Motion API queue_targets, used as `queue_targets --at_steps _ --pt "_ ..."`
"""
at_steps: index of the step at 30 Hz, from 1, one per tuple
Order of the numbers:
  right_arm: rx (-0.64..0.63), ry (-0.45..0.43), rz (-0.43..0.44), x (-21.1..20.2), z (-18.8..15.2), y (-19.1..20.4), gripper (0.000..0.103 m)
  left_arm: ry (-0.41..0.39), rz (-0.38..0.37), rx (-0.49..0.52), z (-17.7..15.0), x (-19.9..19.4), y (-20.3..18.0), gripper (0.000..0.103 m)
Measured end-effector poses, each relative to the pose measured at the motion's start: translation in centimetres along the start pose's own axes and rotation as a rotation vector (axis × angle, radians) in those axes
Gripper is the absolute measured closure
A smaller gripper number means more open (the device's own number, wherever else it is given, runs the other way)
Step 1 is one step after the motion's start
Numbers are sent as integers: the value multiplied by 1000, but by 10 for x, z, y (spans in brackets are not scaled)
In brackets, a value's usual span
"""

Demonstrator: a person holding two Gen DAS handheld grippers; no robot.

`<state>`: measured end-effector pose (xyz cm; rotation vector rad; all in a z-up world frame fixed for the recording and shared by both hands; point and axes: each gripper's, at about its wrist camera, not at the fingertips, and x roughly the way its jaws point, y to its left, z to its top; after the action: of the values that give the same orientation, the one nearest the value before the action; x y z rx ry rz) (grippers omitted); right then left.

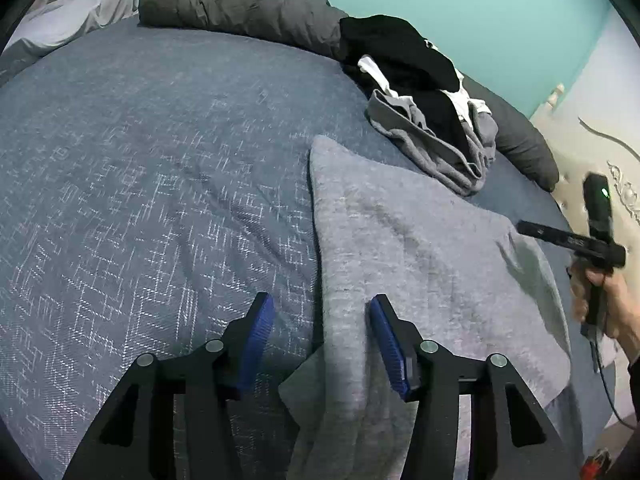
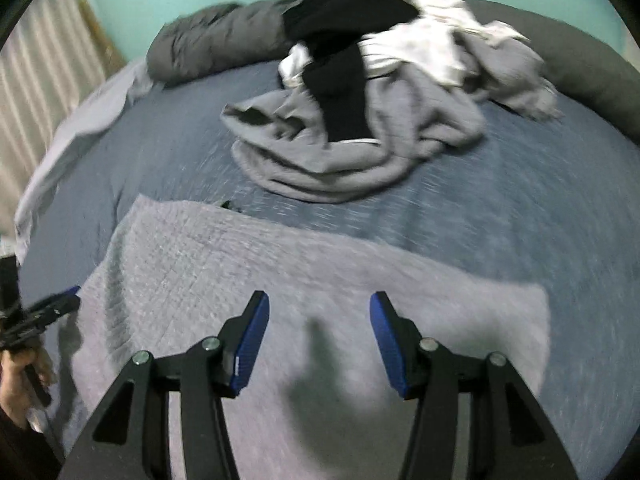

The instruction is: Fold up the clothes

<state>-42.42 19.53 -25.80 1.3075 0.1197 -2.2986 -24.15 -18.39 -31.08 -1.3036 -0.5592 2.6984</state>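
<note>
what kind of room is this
Most likely a bedroom: the work surface is a bed with a blue patterned bedspread, a rolled dark grey duvet lies along its far edge, and a pile of unfolded clothes sits beyond the flat grey garment.

Left wrist camera sits low behind left gripper (image 1: 320,308), close over bed (image 1: 140,184), facing far wall. Right wrist camera sits behind right gripper (image 2: 319,304), also close, picture blurry. Both share grey cloth (image 1: 420,248) and clothes pile (image 2: 360,92). Each view catches other gripper at its edge.
</note>
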Motion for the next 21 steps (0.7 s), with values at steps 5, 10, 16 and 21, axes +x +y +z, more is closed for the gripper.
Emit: queue_targets --at_steps 5,10,16,21 --pt "-137 35 -24 32 12 30 50 3 3 4 -2 1 1 46" --pt "-223 61 -11 54 19 52 50 5 0 3 -3 2 1 46" --pt "-235 80 -19 70 22 57 64 7 -5 -2 -4 3 2 46" --pt "-253 78 -21 73 22 62 95 6 -3 -3 -5 3 2 45"
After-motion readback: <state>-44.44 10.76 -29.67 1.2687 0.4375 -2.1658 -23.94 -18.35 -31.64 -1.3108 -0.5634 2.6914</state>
